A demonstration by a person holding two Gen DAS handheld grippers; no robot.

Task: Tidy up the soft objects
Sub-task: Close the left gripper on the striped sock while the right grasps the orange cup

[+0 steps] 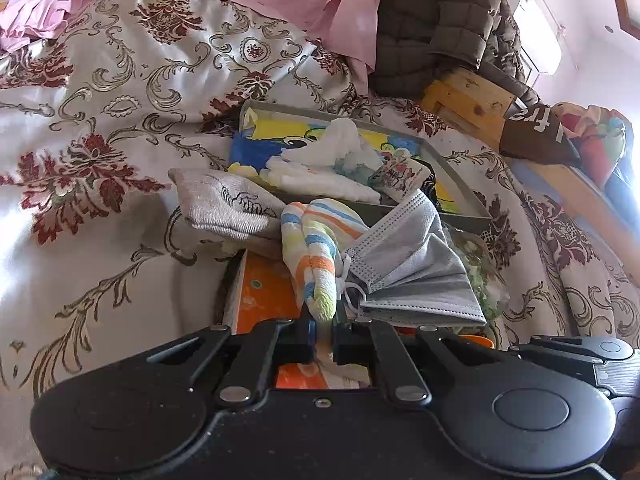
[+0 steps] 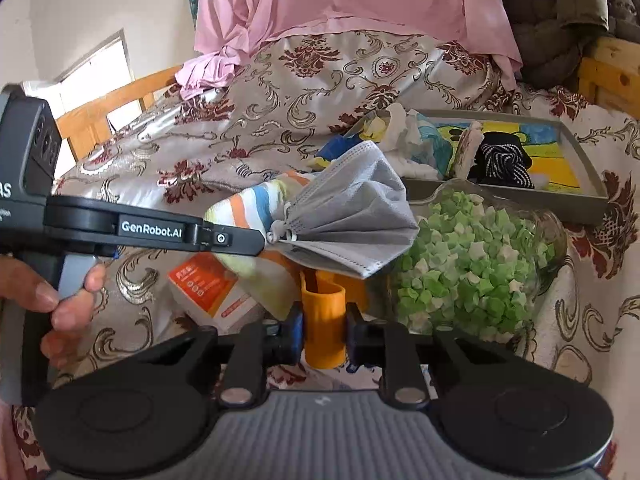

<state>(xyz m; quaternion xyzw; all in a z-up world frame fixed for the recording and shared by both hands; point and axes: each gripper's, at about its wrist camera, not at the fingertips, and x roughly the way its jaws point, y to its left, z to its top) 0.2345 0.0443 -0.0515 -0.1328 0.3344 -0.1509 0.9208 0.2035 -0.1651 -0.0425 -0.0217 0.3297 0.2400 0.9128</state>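
Striped sock (image 1: 316,248) and grey mask (image 1: 412,268) are pinched tight by the left claw (image 1: 322,330), at 6 o'clock from the tray (image 1: 460,184). An orange tube (image 2: 324,320) is squeezed in the right claw (image 2: 323,330), at 9 o'clock from the jar (image 2: 480,256) of green stars.

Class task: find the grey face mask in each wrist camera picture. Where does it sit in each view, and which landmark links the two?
Left wrist view: grey face mask, right of centre, beside the striped sock.
Right wrist view: grey face mask, centre, left of the jar of green stars.
Shared landmark: the grey tray behind it.
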